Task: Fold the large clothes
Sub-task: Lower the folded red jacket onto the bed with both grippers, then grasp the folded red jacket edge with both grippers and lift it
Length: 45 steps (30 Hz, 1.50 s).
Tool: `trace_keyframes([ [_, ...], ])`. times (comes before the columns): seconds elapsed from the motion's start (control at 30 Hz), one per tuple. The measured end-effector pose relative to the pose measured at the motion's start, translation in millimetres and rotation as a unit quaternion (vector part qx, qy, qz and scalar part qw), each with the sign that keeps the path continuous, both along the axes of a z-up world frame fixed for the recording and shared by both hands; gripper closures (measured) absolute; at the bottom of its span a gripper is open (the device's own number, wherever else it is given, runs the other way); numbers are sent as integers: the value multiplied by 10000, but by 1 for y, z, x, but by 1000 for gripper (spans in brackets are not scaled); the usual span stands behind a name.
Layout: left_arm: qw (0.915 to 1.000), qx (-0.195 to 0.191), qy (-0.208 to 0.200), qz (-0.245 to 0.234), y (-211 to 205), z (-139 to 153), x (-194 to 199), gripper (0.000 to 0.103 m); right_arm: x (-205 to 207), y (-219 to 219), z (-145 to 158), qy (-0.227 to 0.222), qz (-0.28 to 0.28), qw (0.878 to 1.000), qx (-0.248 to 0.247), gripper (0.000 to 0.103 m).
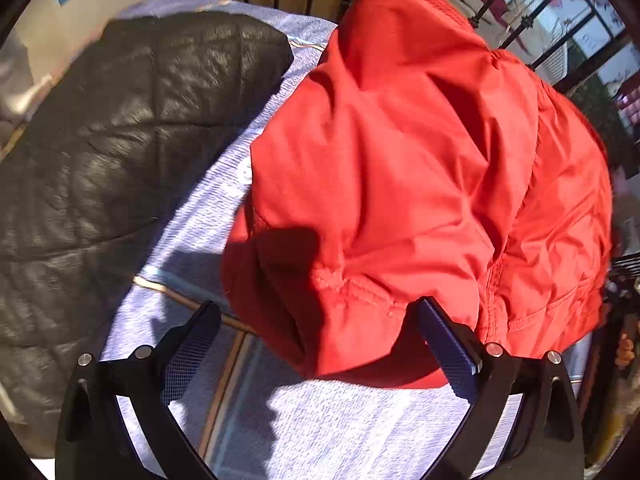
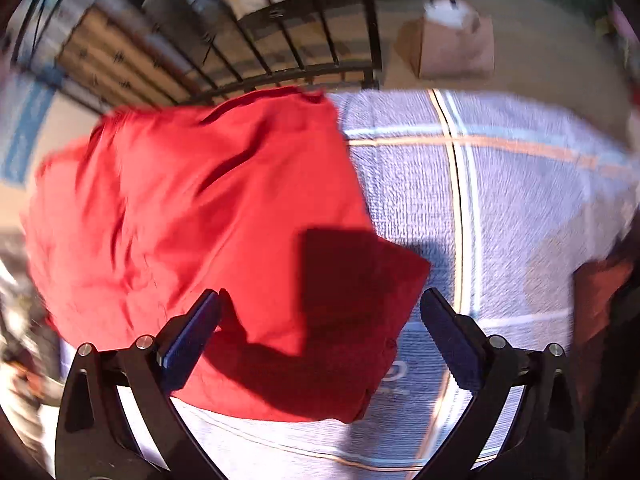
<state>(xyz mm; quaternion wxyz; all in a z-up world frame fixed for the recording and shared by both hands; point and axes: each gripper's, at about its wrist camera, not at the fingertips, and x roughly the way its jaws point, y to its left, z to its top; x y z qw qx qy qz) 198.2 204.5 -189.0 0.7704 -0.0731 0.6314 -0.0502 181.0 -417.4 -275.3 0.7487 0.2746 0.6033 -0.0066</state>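
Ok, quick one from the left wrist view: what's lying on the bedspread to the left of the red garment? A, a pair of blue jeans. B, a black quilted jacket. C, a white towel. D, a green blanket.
B: in the left wrist view a black quilted jacket lies on the pale checked bedspread, left of the red garment and apart from it.

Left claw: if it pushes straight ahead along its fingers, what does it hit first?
Most likely the crumpled red fabric garment. Its hemmed edge already lies between the open fingers of the left claw, on the pale lilac checked bedcover. The black quilted jacket sits off to the side, out of line.
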Motion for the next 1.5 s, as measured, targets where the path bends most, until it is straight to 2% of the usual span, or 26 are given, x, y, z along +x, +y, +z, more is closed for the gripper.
trace_keyframes([
  [0.17,9944,-958,202,408,33,-31,15,5,6,-22,-31,206,-257,9958,860,5],
  [0.23,9934,-1057,238,371,33,-38,17,5,6,-26,-45,250,-334,9914,1241,5],
  [0.37,9919,-1192,271,345,32,-43,24,5,6,-30,-63,128,-438,9854,1638,5],
  [0.4,9891,-1365,349,428,32,-44,30,5,5,-31,-67,68,-440,9845,1694,5],
  [0.5,9792,-1820,505,746,45,-72,30,5,4,-35,-78,-125,-440,9809,1891,5],
  [0.6,9763,-1938,429,868,43,-79,27,5,-2,-41,-82,-227,-479,9764,2095,5],
  [0.77,9698,-2178,387,1030,45,-85,10,5,-20,-52,-90,2,-583,9669,2485,5],
  [0.87,9615,-2445,446,1171,49,-96,6,5,-36,-51,-101,122,-761,9566,2809,5],
  [0.93,9604,-2463,453,1218,53,-97,3,5,-38,-46,-105,83,-919,9522,2913,4],
  [1.0,9633,-2376,460,1162,47,-95,9,5,-31,-38,-106,61,-1007,9531,2855,4],
  [1.13,9664,-2284,399,1109,39,-80,30,5,-11,-26,-103,-161,-1090,9464,3037,4],
  [1.3,9673,-2197,364,1216,39,-82,32,5,2,-25,-111,-134,-1213,9456,3015,4],
  [1.37,9691,-2084,236,1296,36,-78,28,7,2,-23,-109,-124,-1215,9486,2920,5],
  [1.47,9700,-2029,82,1335,33,-64,17,23,-1,-23,-103,-102,-1341,9502,2810,18],
  [1.5,9702,-2018,42,1339,32,-59,14,31,-4,-24,-100,-134,-1375,9497,2809,27],
])
